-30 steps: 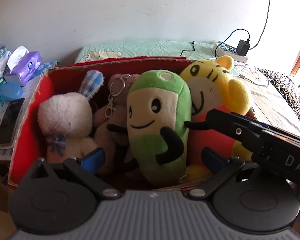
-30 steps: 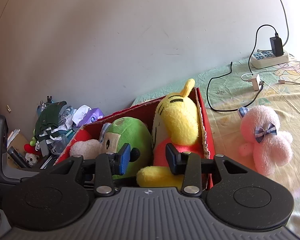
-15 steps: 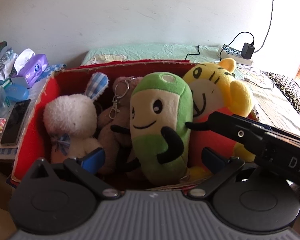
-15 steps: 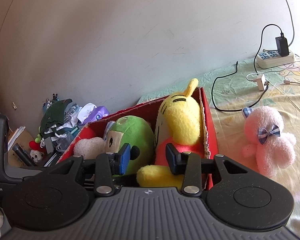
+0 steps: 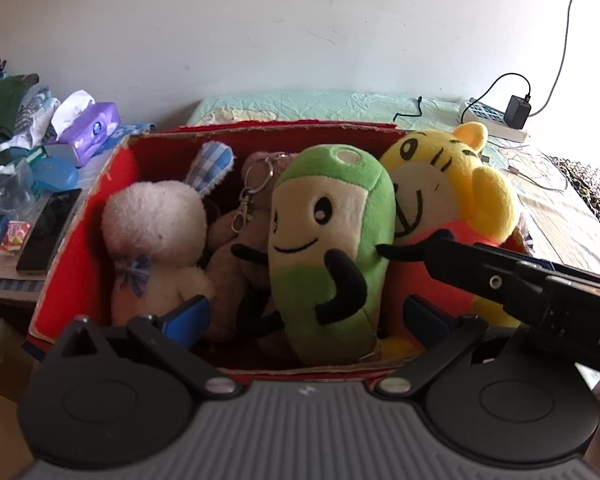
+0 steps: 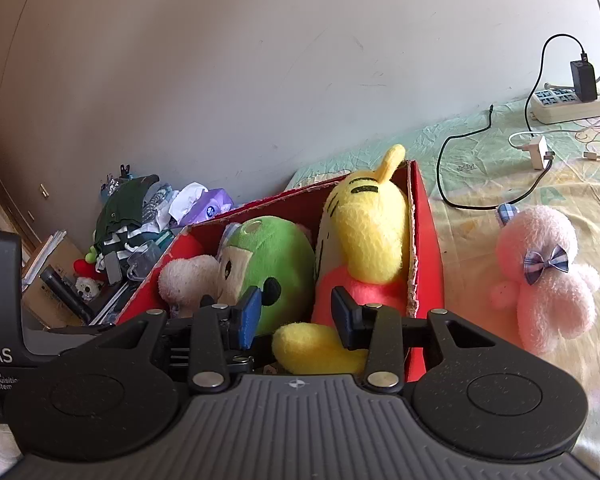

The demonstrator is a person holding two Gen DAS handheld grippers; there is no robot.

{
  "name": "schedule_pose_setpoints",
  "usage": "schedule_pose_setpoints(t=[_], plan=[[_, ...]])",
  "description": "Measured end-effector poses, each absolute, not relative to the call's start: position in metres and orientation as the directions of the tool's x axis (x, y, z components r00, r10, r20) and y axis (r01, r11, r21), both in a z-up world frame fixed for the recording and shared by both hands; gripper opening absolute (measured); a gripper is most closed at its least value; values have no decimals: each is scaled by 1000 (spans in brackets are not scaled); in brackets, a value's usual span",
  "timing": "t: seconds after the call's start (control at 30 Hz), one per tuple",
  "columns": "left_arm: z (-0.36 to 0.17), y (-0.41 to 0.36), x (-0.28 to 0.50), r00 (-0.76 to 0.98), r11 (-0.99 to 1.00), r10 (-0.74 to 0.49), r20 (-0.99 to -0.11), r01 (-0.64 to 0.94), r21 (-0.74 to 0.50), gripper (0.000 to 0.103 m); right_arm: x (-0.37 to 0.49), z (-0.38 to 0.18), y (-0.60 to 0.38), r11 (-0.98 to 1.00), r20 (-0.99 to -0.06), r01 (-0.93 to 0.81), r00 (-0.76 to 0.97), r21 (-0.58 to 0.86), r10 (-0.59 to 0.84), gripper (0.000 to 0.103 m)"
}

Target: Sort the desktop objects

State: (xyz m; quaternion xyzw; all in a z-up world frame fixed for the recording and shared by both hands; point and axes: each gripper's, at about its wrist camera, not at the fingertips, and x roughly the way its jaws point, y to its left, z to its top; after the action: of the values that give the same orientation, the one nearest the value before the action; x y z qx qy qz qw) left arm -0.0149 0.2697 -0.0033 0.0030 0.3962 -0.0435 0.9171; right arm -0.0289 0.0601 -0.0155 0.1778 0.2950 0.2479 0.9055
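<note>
A red cardboard box (image 5: 260,130) holds a white rabbit plush (image 5: 152,224), a brown plush (image 5: 236,264) with a metal key clasp, a green smiling plush (image 5: 332,240) and a yellow tiger plush (image 5: 452,192). My left gripper (image 5: 304,314) is open wide at the box's near wall, holding nothing. The right gripper's black body (image 5: 540,292) reaches in beside the tiger. In the right wrist view my right gripper (image 6: 296,316) stands part open at the box's (image 6: 424,240) near corner, above the tiger's (image 6: 368,232) yellow foot, next to the green plush (image 6: 276,252). A pink rabbit plush (image 6: 544,276) lies outside on the bedsheet.
Left of the box sit a purple tissue pack (image 5: 96,128), a dark phone (image 5: 48,232) and a pile of clothes (image 6: 128,208). A power strip (image 6: 568,100) with a charger and loose cables (image 6: 460,152) lies on the sheet by the wall.
Both views have drifted a little: the box sits slightly further right in the left view and the pink rabbit slightly further right in the right view. Neither gripper's opening has changed.
</note>
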Motion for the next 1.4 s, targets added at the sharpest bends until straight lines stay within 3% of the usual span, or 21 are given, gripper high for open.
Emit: schedule_pose_setpoints(t=[0.43,0.83,1.4], plan=[[1,271,-15,677,998,-60,-733,43,-42,102,-22,-9,55,796,-477,-372,652,477,590,42],[23,283,-18,708,999,-20,-706,44,16,102,-37,4,50,799,-399,-359,722,482,565,44],[36,281,-24,721,998,-7,-693,53,45,100,-55,-10,11,737,-328,-279,759,616,562,45]])
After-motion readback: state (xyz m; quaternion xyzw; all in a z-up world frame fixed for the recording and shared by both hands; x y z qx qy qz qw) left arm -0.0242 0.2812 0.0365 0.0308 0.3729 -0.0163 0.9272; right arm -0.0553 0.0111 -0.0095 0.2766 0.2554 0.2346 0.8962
